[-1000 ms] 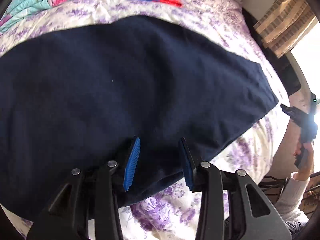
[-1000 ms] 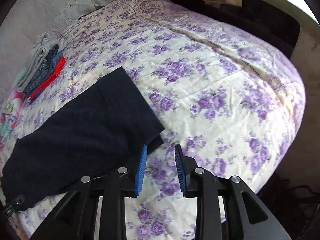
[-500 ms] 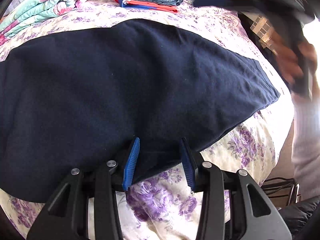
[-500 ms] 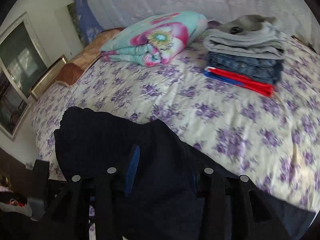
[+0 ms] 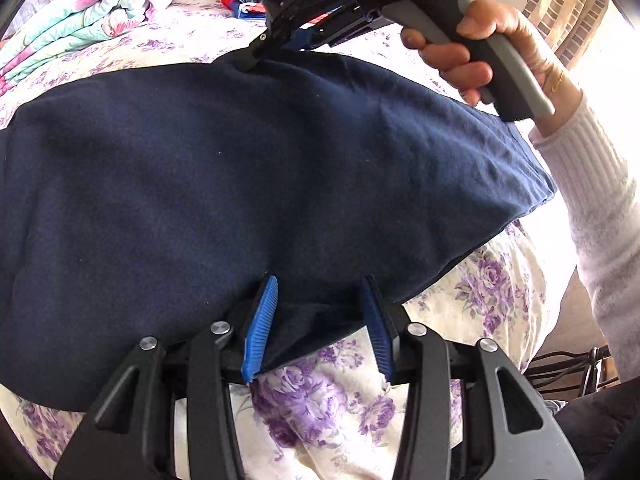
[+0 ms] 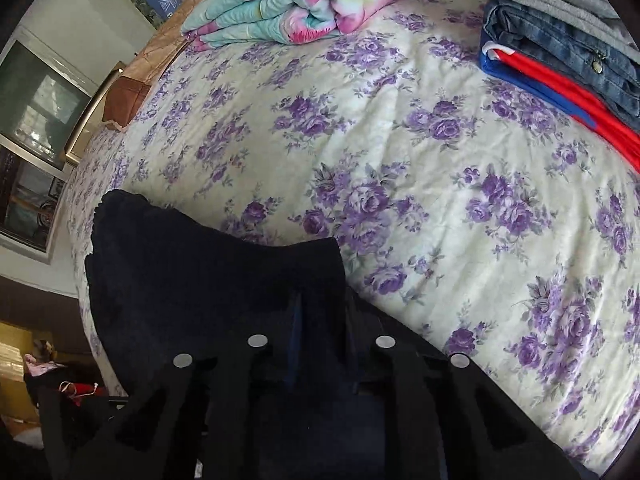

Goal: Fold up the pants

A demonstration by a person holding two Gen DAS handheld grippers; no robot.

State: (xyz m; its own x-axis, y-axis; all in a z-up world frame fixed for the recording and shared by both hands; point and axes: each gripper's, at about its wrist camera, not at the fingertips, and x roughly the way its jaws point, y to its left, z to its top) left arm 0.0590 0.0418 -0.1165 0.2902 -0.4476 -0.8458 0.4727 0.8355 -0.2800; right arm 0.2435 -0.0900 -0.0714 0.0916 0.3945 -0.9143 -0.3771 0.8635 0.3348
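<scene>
Two grippers now work the navy pants (image 5: pixel 248 168), which lie spread across the near part of the flowered bedspread (image 5: pixel 500 292), their front hem close to the bed's near edge. Left gripper (image 5: pixel 316 320): jaws part-open and opening, straddling the near hem, with cloth between the blue pads but not pinched. Right gripper (image 6: pixel 320 320): a second ago it hung over the bedspread beside the pants' end; it has since swung across to the far hem, and its jaws are closing on a fold of navy cloth, which the right wrist view shows bunched around them. A hand (image 5: pixel 492 40) in a pale ribbed sleeve holds its grip. Judged stage: the far edge is being taken, ready to be drawn over for a fold. Folded clothes (image 6: pixel 568 40) and a rolled flowered quilt (image 6: pixel 296 4) sit well apart toward the far side of the bed.
</scene>
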